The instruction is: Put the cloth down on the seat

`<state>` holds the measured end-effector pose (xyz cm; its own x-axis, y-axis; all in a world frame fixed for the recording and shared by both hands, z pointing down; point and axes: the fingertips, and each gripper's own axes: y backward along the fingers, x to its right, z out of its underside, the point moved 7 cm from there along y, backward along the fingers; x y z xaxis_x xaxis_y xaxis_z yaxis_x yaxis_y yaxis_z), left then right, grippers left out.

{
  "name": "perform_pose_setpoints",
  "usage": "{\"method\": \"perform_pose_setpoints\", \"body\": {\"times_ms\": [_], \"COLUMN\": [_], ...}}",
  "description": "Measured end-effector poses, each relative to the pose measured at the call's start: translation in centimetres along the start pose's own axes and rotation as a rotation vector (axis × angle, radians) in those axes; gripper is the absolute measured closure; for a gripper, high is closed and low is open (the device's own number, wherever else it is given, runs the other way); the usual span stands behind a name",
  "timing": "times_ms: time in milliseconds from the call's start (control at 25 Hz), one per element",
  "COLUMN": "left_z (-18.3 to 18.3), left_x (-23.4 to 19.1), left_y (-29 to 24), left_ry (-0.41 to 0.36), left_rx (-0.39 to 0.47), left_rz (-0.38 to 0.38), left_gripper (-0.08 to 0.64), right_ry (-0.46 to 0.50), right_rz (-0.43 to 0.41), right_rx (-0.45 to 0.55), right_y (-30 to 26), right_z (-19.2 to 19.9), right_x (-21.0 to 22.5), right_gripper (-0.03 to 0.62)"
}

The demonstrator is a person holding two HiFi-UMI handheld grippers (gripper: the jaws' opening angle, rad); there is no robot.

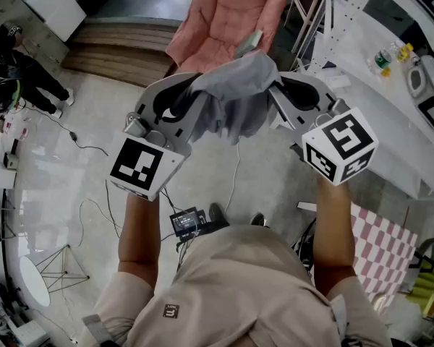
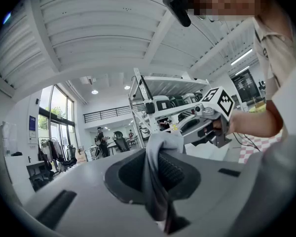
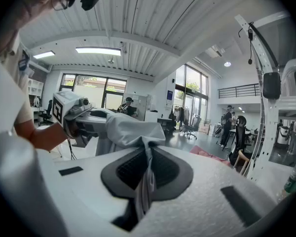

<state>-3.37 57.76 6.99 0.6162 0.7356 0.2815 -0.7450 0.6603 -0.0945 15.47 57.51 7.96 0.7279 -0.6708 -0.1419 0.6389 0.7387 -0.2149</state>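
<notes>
My left tool (image 2: 157, 162) is clenched on the grey cloth (image 1: 239, 100), and my right tool (image 3: 147, 162) pinches its other end. The cloth hangs between them in the middle of the frame. The pink seat (image 1: 228, 16), at the top, seems well apart.

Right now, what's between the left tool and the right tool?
Only the grey cloth, pinched by the left tool and right tool, as the head view shows.

Cloth (image 1: 239, 101) between left gripper (image 1: 194, 100) and right gripper (image 1: 278, 94), seat (image 1: 231, 16) beyond
</notes>
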Motion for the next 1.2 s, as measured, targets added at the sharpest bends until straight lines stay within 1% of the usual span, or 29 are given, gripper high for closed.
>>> {"method": "perform_pose_setpoints", "body": {"times_ms": [320, 640, 840, 960, 1120, 1200], "left_z": [1.1, 2.1, 3.0, 3.0, 1.4, 1.4], "left_x": [-1.3, -4.1, -5.5, -5.2, -3.3, -2.8], "left_y": [1.6, 4.4, 5.2, 4.9, 4.3, 3.6], "left_ry": [0.002, 0.003, 0.012, 0.017, 0.020, 0.021], "left_rx": [0.006, 0.026, 0.039, 0.044, 0.037, 0.023], "left_rz": [0.006, 0.009, 0.010, 0.007, -0.002, -0.007], "left_gripper": [0.517, 0.517, 0.517, 0.517, 0.517, 0.517], "right_ry": [0.004, 0.012, 0.008, -0.013, -0.051, -0.068], "right_rz": [0.000, -0.003, -0.004, -0.013, -0.033, -0.044], "right_rx": [-0.008, -0.018, -0.024, -0.015, 0.014, 0.023], "right_y": [-1.6, -4.4, -5.9, -5.7, -3.3, -3.0], "right_z": [-0.1, -1.1, -1.4, -1.3, -1.8, -1.2], "right_x": [-1.7, -4.5, -5.4, -5.0, -3.8, -2.9], "right_gripper": [0.586, 0.584, 0.584, 0.584, 0.583, 0.583]}}
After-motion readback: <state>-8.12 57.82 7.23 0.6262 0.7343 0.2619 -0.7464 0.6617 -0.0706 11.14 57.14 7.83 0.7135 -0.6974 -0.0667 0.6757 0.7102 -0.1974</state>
